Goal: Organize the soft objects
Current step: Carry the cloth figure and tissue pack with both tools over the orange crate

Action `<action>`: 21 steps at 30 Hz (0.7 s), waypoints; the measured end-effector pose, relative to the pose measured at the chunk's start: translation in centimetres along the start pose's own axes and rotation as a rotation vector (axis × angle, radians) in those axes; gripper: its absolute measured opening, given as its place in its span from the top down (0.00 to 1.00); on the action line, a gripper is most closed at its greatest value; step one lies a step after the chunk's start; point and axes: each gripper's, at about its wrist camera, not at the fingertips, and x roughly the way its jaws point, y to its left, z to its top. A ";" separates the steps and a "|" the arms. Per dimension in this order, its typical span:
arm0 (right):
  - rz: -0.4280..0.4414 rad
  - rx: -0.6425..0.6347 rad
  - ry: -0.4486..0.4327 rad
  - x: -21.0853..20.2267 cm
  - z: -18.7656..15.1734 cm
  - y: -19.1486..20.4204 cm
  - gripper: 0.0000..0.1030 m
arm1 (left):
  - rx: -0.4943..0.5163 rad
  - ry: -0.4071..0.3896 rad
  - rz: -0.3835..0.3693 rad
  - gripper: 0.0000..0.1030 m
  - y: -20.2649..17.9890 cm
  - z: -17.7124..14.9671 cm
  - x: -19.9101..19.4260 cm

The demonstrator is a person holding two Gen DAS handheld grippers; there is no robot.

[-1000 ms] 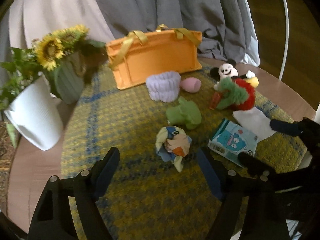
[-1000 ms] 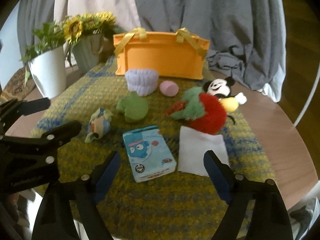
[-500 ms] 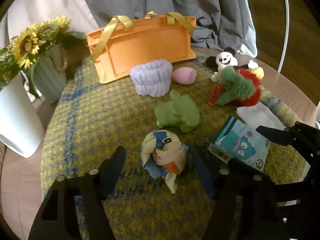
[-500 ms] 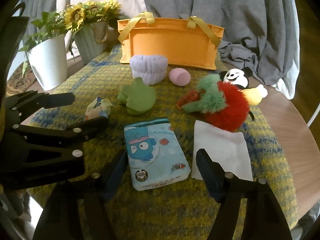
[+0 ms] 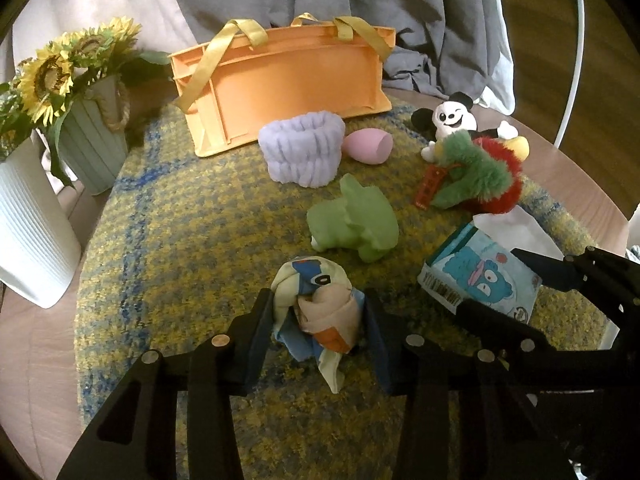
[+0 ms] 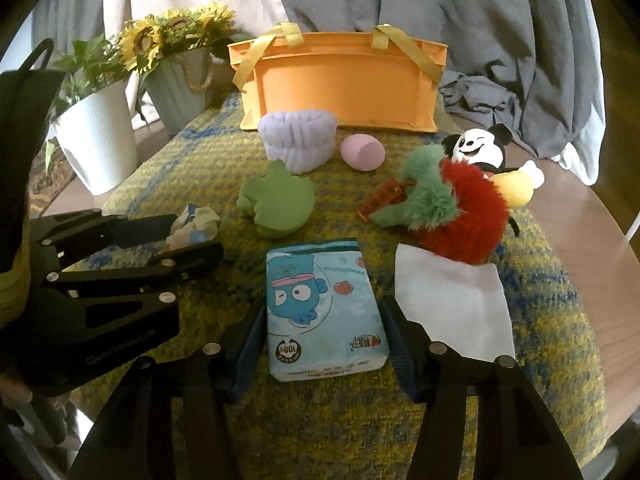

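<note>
left claw: has closed in from wide open, fingers now touching the rolled cloth at lower centre | right claw: narrowed around tissue pack, lower centre | both lifts look imminent; orange bag waits behind

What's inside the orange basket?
I can't tell. The orange basket shows only its outer wall and yellow handles; the inside is hidden. The purple fuzzy band and pink egg sit on the mat outside it.
</note>
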 end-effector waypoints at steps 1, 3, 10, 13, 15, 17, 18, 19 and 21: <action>0.003 0.007 -0.002 -0.2 0.2 0.0 0.45 | 0.000 -0.003 0.000 0.59 0.1 0.1 -0.2; 0.002 0.012 -0.008 -0.4 0.5 0.0 0.45 | -0.003 -0.013 0.003 0.59 0.3 0.4 -0.7; -0.013 0.026 -0.042 -1.9 2.3 0.1 0.45 | -0.021 -0.058 -0.003 0.59 1.3 1.9 -2.7; -0.023 0.030 -0.063 -2.6 3.4 0.3 0.45 | -0.021 -0.088 -0.009 0.59 1.9 2.9 -3.7; -0.029 0.031 -0.081 -3.1 4.1 0.6 0.45 | -0.018 -0.111 -0.015 0.59 2.2 3.5 -4.4; -0.038 0.034 -0.101 -3.7 4.8 0.8 0.45 | -0.014 -0.135 -0.019 0.59 2.6 4.0 -5.0; -0.042 0.035 -0.108 -3.9 5.1 0.8 0.45 | -0.011 -0.147 -0.022 0.59 2.8 4.4 -5.2; -0.048 0.038 -0.119 -4.1 5.4 1.0 0.45 | -0.009 -0.162 -0.023 0.59 3.0 4.8 -5.5; -0.056 0.046 -0.142 -4.5 6.1 1.2 0.45 | -0.005 -0.188 -0.023 0.59 3.3 5.4 -6.0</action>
